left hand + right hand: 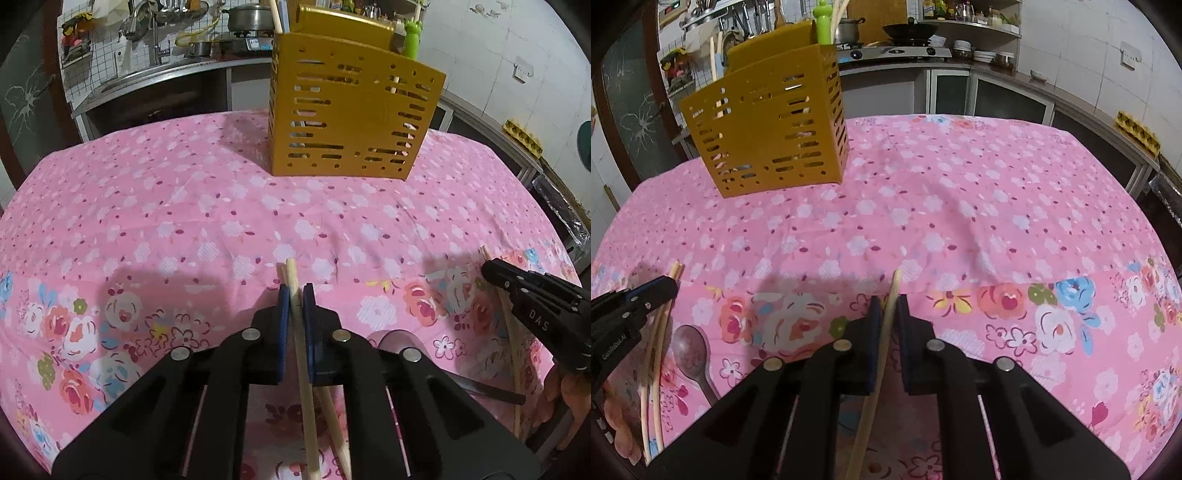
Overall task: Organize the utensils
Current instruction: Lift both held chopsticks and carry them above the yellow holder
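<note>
In the left wrist view my left gripper point(295, 295) is shut on two pale wooden chopsticks point(308, 406) that cross between its blue pads just above the pink cloth. At the right edge my right gripper point(493, 271) clamps a single chopstick point(511, 339). The right wrist view shows the right gripper point(889, 299) shut on that chopstick point(895, 280), and the left gripper point(666, 288) at the left with its pair of chopsticks point(659, 332). A brown spoon point(692, 350) lies on the cloth between the grippers. The yellow slotted utensil holder point(354, 118) point(768, 129) stands at the table's far side with sticks in it.
The table carries a pink flowered cloth point(184, 206) point(997, 206). Behind it run a kitchen counter with a sink point(147, 74), a stove with pots point(894, 48) and an egg carton point(1137, 133). A hand point(569, 391) holds the right gripper.
</note>
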The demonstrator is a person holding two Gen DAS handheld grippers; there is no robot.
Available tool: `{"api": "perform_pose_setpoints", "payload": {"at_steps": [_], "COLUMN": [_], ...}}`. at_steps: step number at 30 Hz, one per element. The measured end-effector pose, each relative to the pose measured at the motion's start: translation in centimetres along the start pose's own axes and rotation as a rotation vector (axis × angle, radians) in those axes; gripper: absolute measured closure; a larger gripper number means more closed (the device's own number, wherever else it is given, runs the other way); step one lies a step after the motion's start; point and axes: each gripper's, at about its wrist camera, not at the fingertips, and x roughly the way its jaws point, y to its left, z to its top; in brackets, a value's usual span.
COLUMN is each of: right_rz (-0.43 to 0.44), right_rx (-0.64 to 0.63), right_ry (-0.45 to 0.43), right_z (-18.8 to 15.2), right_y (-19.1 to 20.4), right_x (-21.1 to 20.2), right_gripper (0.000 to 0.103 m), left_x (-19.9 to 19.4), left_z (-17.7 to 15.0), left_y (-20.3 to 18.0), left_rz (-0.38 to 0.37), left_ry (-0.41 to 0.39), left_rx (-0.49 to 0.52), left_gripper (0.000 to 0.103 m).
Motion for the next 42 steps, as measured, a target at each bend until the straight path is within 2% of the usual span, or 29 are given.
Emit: {"api": "perform_pose_setpoints", "payload": {"at_steps": [6,16,23,29,34,42], "right_rz": [0.043,0.066,0.122,0.18,0.19,0.221], "right_rx": [0.015,0.025,0.047,0.067,0.06,0.048], "right_ry": [-0.028,-0.063,-0.091,-0.184,-0.271,-0.365], "right_z": [0.2,0.6,1.0,1.6,2.0,2.6], "right_y": [-0.4,-0.8,-1.4,-2.1,-2.0,-1.5], "right_x": [-1.0,-2.1,-3.2,-5.7,-8.2,-10.7], "right_gripper": [0.095,0.097,0.097,0.097,0.097,0.097], "left_x": [-1.4,-2.7,-4.3,-6.3,-8.6,-12.0], "left_z": [0.5,1.2,1.8,2.3,2.8,3.5], "left_y": [0.6,1.9,2.3,2.8,2.7,1.8], "left_rz": [-0.004,-0.026,-0.047,-0.063,-0.077,-0.067], "left_ry": [-0.047,-0.086,-0.12,-0.167,-0.227,-0.32], "left_rx": [-0.021,-0.063,-0.091,-0.113,-0.12,-0.081], "left_gripper": [0.099,0.099,0.099,0.099,0.099,0.099]}}
